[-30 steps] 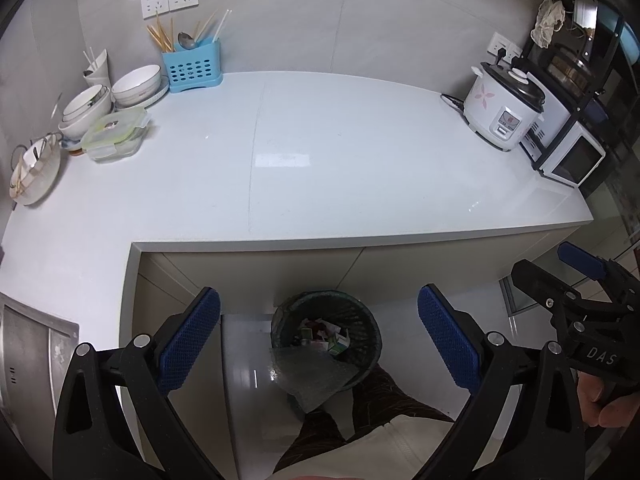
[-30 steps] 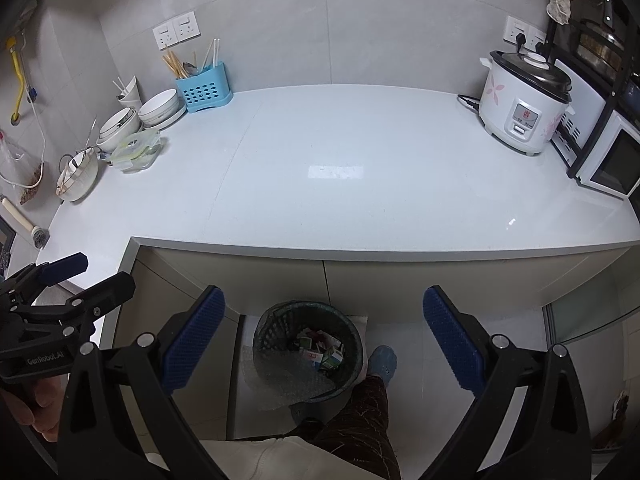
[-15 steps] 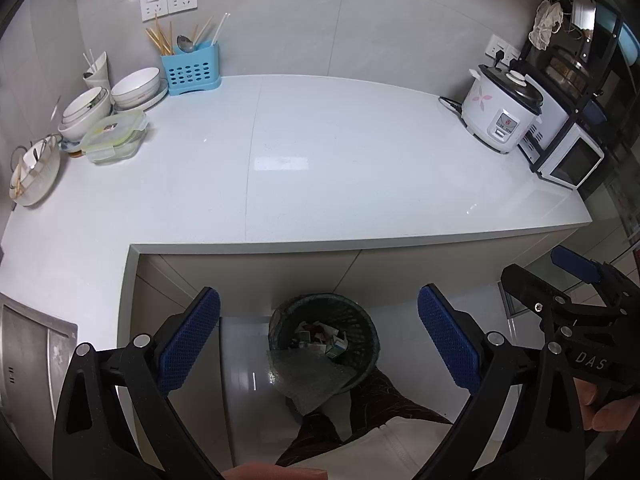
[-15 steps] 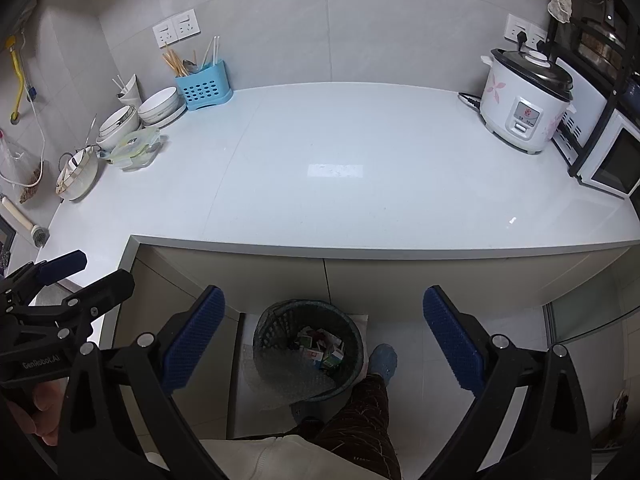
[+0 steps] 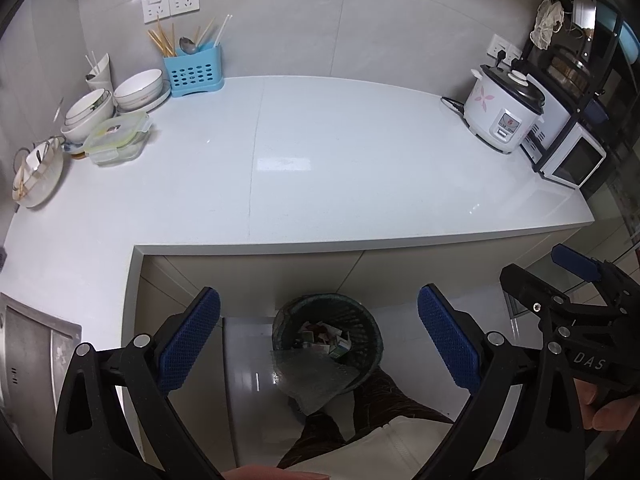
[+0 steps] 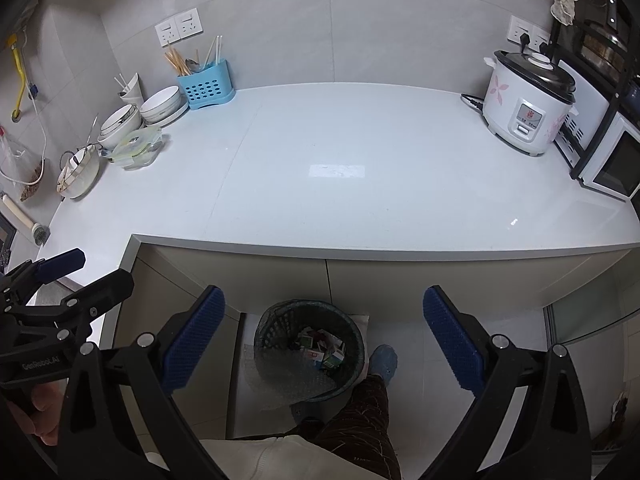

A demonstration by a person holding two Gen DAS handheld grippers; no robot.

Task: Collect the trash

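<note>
Left wrist view: both hand-held grippers (image 5: 319,338) (image 6: 324,338) gape wide, empty, above the upright trash basket (image 5: 362,322).

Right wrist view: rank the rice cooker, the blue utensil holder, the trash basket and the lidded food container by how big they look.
1. Trash basket, though it sits nearer the camera, which may inflate it.
2. Rice cooker.
3. Blue utensil holder and lidded food container: too alike to separate.

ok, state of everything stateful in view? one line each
left gripper: open, holding nothing
right gripper: open, holding nothing
trash basket: upright on the floor, holds small cartons, bubble wrap draped over its rim
rice cooker: lid shut, plugged in
lidded food container: lid on
countertop: middle bare
</note>
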